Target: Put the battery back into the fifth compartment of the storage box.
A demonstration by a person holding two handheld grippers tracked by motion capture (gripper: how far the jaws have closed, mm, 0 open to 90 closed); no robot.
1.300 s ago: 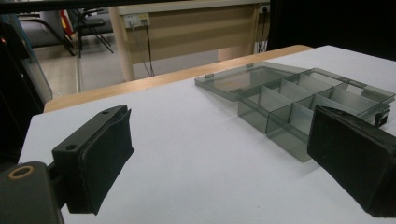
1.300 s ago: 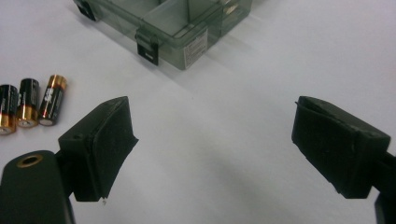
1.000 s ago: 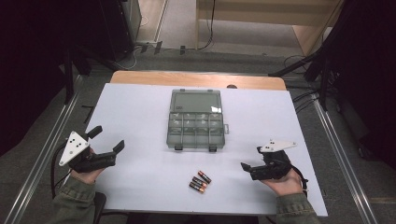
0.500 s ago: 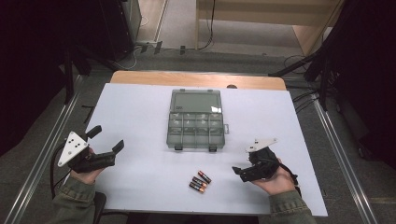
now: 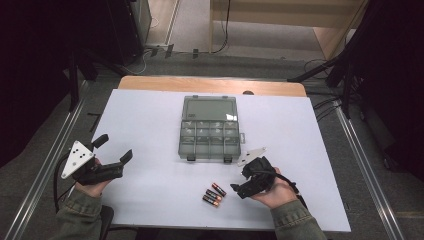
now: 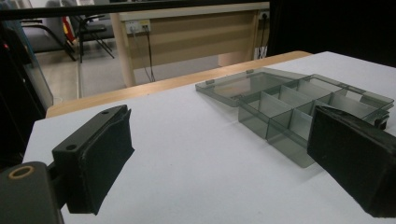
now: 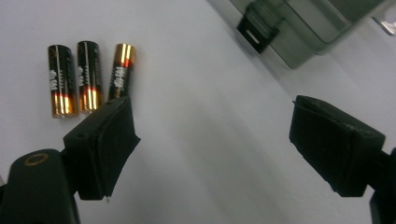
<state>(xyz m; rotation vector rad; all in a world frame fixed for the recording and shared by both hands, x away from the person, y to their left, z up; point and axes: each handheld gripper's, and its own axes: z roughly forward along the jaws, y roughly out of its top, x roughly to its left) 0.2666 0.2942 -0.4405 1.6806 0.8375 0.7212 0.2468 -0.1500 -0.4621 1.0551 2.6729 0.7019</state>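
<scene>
right gripper [image 5: 239, 182]: held in the person's right hand [image 5: 272, 192] low over the white table [image 5: 150, 120], near its front edge. jaws stood wide apart, nothing between them. in the right gripper view the gripper [image 7: 210, 149] pointed at bare tabletop, one pad just short of the nearest battery.

batteries [image 5: 214, 195]: three, black and copper, lying side by side on the table, touching or nearly so. placed just beside the right gripper on its left in the high view, in front of the box and apart from it. in the right gripper view the batteries [image 7: 88, 79] lay parallel at upper left, untouched.

compartment box [image 5: 209, 135]: grey, translucent, at the middle of the table, lid [image 5: 210, 107] folded open flat toward the far side. its compartments looked bare as far as could be told. in the left gripper view the box [image 6: 299, 112] lay ahead and to the right.

left gripper [image 5: 116, 148]: held in the left hand [image 5: 90, 182] at the table's left edge, well apart from box and batteries. jaws stood wide apart, gripping nothing; the same gripper [image 6: 219, 158] faced bare tabletop.
</scene>
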